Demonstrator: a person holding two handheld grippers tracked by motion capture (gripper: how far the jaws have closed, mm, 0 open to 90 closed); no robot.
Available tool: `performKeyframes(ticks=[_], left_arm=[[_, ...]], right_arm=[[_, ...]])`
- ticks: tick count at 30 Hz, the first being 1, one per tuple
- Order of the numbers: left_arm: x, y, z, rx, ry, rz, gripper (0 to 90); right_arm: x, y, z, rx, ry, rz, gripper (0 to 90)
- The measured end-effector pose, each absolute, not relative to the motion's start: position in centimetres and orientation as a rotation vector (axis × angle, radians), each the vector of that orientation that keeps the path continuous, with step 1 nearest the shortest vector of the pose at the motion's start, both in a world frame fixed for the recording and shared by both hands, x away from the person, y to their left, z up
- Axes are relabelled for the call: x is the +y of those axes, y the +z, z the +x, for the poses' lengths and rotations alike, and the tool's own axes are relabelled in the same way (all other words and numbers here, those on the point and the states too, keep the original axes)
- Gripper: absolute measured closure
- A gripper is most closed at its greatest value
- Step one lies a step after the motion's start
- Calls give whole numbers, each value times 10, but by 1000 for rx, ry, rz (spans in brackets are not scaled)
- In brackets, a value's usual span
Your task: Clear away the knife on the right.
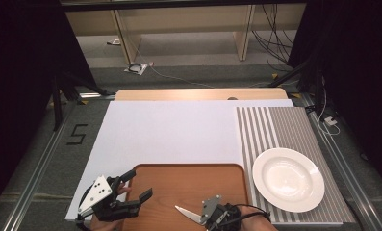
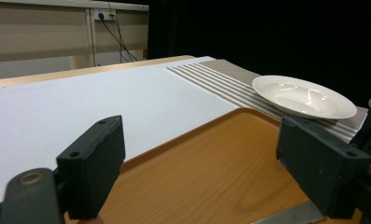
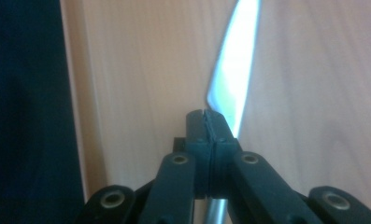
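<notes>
A table knife lies low over the brown wooden tray at the table's near edge, its shiny blade pointing left. My right gripper is shut on the knife close to where the blade begins. In the right gripper view the jaws meet tightly, with the blade running on past them over the tray's wood. My left gripper hovers over the tray's left rim, open, with nothing between its fingers. In the left gripper view its jaws stand wide apart above the tray.
A white deep plate rests on a grey striped mat right of the tray, and shows beyond the tray in the left gripper view. A large white board covers the table behind the tray.
</notes>
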State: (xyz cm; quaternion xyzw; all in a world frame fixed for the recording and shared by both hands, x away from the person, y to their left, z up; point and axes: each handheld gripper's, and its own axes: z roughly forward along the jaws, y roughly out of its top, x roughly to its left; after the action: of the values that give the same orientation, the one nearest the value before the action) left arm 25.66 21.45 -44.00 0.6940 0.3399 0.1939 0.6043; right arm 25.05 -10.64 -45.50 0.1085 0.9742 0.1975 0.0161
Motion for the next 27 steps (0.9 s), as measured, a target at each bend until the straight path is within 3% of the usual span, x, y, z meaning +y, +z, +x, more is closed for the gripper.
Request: performKeyframes(ticks=[27], left_arm=[[215,-440,256,788,448,1607,157]], right_arm=[[-130,-459,262,2958,477,425,900]])
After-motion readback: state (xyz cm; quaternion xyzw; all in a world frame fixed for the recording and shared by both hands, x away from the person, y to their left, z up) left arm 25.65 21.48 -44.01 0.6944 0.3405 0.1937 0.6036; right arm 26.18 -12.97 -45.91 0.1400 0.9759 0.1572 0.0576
